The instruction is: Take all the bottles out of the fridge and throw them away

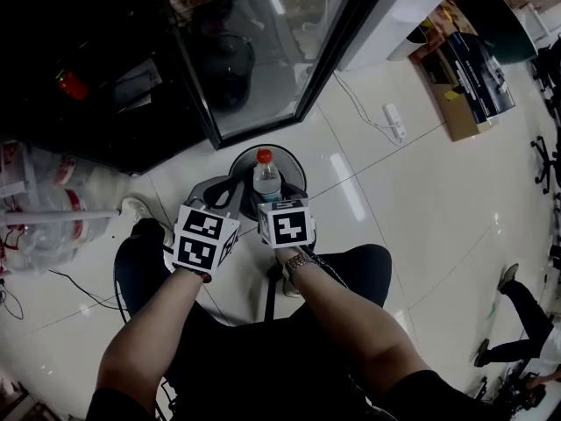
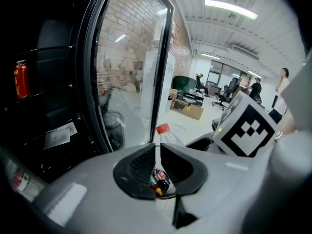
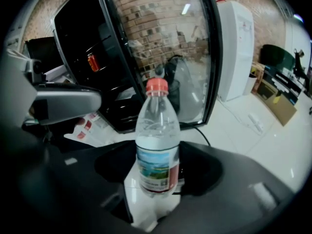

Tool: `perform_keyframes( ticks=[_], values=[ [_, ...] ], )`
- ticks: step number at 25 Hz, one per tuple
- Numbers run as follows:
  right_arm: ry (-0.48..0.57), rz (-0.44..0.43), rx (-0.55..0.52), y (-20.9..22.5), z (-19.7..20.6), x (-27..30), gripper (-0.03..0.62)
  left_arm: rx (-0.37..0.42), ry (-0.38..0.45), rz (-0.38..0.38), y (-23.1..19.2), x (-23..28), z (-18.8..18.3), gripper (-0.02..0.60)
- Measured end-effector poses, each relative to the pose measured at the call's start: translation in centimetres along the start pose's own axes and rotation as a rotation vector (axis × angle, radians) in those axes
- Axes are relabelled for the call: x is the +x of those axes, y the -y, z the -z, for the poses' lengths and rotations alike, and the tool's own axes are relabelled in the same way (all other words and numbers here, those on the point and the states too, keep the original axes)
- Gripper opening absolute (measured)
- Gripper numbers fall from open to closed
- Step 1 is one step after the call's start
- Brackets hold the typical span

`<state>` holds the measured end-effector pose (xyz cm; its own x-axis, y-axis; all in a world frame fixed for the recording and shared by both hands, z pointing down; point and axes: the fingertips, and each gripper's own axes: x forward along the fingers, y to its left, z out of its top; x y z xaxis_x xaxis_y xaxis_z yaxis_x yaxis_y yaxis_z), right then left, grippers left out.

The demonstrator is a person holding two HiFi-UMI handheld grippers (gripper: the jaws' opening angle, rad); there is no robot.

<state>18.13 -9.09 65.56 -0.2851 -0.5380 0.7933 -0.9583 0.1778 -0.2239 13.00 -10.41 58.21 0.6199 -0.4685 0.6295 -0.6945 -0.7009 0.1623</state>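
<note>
Red-capped bottle (image 3: 157, 150), clamped in the right gripper (image 3: 157, 173), should drop centred over the bin (image 1: 241, 158); left gripper (image 2: 157, 151) closed, empty.

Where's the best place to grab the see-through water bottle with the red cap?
Grip the clear plastic water bottle with the red cap around its wide labelled lower body, coming in from its two sides. It stands upright and round, so jaws fit either side there; the neck tapers and could slip. The right gripper holds it that way.
</note>
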Motion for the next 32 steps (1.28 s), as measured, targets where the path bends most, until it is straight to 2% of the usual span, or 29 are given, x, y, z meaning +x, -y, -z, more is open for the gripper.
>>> perform_keyframes(
  ticks=[2, 17, 25, 32],
  values=[
    [0.029, 0.013, -0.018, 0.0, -0.8, 0.0, 0.231, -0.002, 0.0, -0.004, -0.4, 0.0, -0.1, 0.006],
    [0.088, 0.028, -0.063, 0.3, -3.3, -1.6, 0.218, -0.014, 0.026, -0.034, -1.5, -1.7, -0.6, 0.006],
    [0.193, -0.017, -0.132, -4.0, -7.5, -3.7, 0.218, -0.011, 0.076, -0.088, -3.1, -5.0, -1.8, 0.006],
    [0.277, -0.073, -0.206, -9.2, -10.7, -5.4, 0.218, -0.032, 0.132, -0.165, -5.9, -9.5, -2.6, 0.006]
  ],
)
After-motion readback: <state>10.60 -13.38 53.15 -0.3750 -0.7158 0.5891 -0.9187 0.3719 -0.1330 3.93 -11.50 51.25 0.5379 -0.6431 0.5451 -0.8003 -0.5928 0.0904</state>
